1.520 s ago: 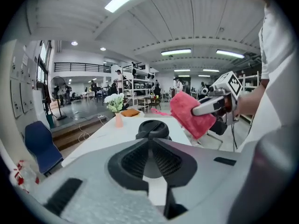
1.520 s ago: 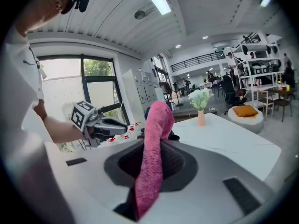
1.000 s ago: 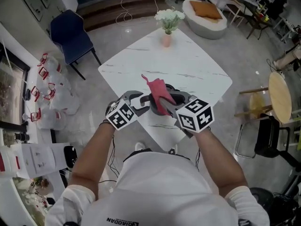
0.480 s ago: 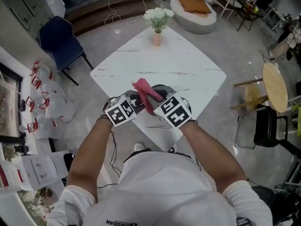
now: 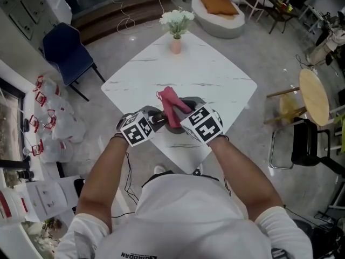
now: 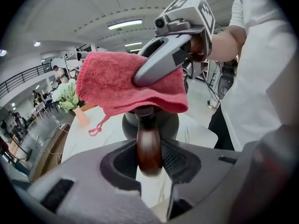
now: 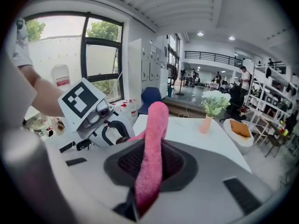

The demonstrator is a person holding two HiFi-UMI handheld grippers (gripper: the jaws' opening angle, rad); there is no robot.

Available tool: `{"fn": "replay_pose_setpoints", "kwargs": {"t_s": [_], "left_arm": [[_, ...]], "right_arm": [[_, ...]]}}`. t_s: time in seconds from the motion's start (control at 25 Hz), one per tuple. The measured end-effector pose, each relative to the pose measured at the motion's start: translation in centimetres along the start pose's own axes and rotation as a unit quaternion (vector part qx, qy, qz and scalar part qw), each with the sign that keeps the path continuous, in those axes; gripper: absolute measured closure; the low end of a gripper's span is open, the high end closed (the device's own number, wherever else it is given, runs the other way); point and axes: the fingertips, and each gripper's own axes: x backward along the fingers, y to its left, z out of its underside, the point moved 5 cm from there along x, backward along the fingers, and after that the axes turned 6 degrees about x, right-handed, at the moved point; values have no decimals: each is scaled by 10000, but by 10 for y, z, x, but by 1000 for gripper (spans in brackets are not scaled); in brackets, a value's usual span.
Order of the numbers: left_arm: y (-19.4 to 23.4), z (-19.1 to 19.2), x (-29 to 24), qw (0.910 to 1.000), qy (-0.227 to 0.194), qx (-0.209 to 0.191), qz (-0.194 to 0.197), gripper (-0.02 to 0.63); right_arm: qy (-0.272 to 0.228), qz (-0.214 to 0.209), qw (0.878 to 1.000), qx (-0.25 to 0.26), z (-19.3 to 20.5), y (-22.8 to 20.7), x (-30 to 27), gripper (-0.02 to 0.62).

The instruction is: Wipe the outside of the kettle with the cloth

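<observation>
A dark grey kettle [image 5: 186, 124] stands near the front corner of the white marble table [image 5: 215, 85]. My left gripper [image 5: 158, 121] reaches it from the left. Its jaws have just been closing and now press on the kettle's brown wooden handle [image 6: 148, 143]. My right gripper [image 5: 181, 114] comes in from the right, shut on a red cloth [image 5: 171, 103]. In the left gripper view the cloth [image 6: 124, 83] drapes over the kettle's top [image 6: 152, 122]. In the right gripper view the cloth [image 7: 153, 139] runs up between the jaws and hides the kettle.
A pink vase of white flowers [image 5: 176, 39] stands at the table's far corner. On the floor are a blue chair [image 5: 67, 47] to the left, white bags [image 5: 56, 125] below it, a round wooden side table [image 5: 316, 96] and a black chair [image 5: 308, 151] to the right.
My right gripper has moved left and down with the cloth, closer to the left gripper, bringing the cloth over the kettle. The left gripper has stayed at the kettle's handle.
</observation>
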Motion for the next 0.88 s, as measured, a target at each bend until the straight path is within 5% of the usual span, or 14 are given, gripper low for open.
{"fn": "replay_pose_setpoints", "kwargs": {"t_s": [0.88], "left_arm": [[-1, 2, 7, 9998, 213, -3, -47, 486]], "right_arm": [[259, 786, 9953, -497, 57, -55, 29, 534]]}}
